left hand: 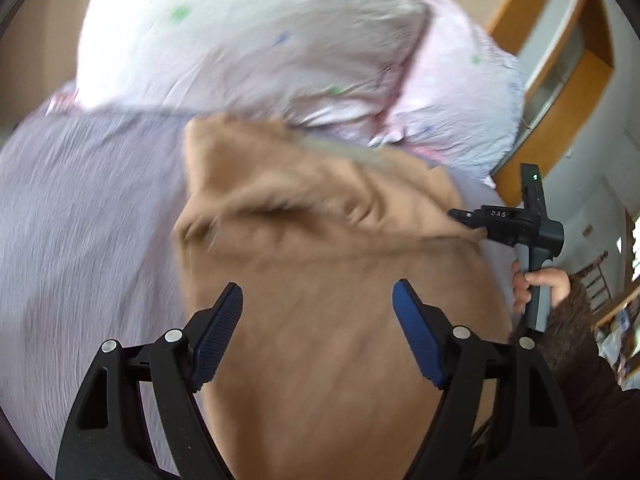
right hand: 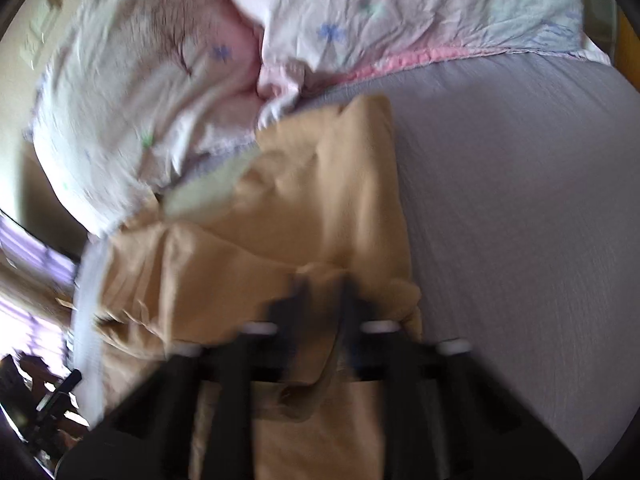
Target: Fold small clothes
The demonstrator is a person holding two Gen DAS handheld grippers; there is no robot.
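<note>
A tan garment (left hand: 320, 300) lies rumpled on a lilac bed sheet (left hand: 88, 220). My left gripper (left hand: 318, 308) is open above the garment, its blue pads (left hand: 416, 340) spread wide and holding nothing. My right gripper (left hand: 460, 216) shows in the left wrist view at the garment's right edge, shut on a fold of the tan cloth. In the blurred right wrist view, the right gripper (right hand: 322, 296) has its fingers close together with a pinch of the tan garment (right hand: 280, 216) between them. The sheet (right hand: 520, 220) lies to its right.
Pale floral pillows (left hand: 240, 40) lie at the head of the bed, just beyond the garment; they also show in the right wrist view (right hand: 160, 80). A wooden frame (left hand: 560, 92) and a white wall stand at the right. A hand (left hand: 540, 284) holds the right gripper's handle.
</note>
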